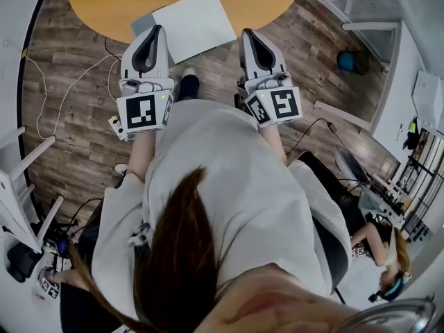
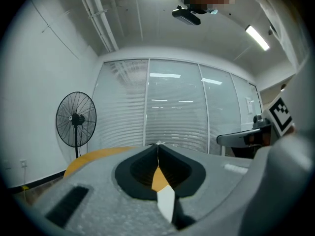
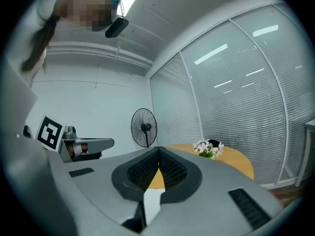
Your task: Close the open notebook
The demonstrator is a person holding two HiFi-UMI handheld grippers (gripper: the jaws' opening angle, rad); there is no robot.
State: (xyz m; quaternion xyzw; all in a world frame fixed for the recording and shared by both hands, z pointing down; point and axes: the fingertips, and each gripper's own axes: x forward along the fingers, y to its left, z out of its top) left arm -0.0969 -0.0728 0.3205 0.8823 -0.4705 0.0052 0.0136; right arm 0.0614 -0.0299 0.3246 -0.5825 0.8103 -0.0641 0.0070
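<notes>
The notebook point(image 1: 195, 23) lies flat with a white face up at the near edge of the round orange table point(image 1: 104, 2); a grey corner shows at its left. Whether it is open or closed I cannot tell. My left gripper point(image 1: 154, 35) is held level just short of the notebook's left side, jaws shut and empty. My right gripper point(image 1: 250, 37) sits to the right of the notebook, also shut and empty. In the left gripper view the left gripper point(image 2: 158, 144) has its jaws meeting, with a white sliver of notebook point(image 2: 166, 203) below them. The right gripper point(image 3: 158, 148) looks the same.
Cables point(image 1: 66, 92) trail over the wooden floor at left beside a white chair point(image 1: 21, 186). A standing fan point(image 2: 75, 119) and a glass wall with blinds point(image 2: 174, 107) are beyond the table. Flowers point(image 3: 208, 148) stand on the table. Another person point(image 1: 378, 245) sits at lower right.
</notes>
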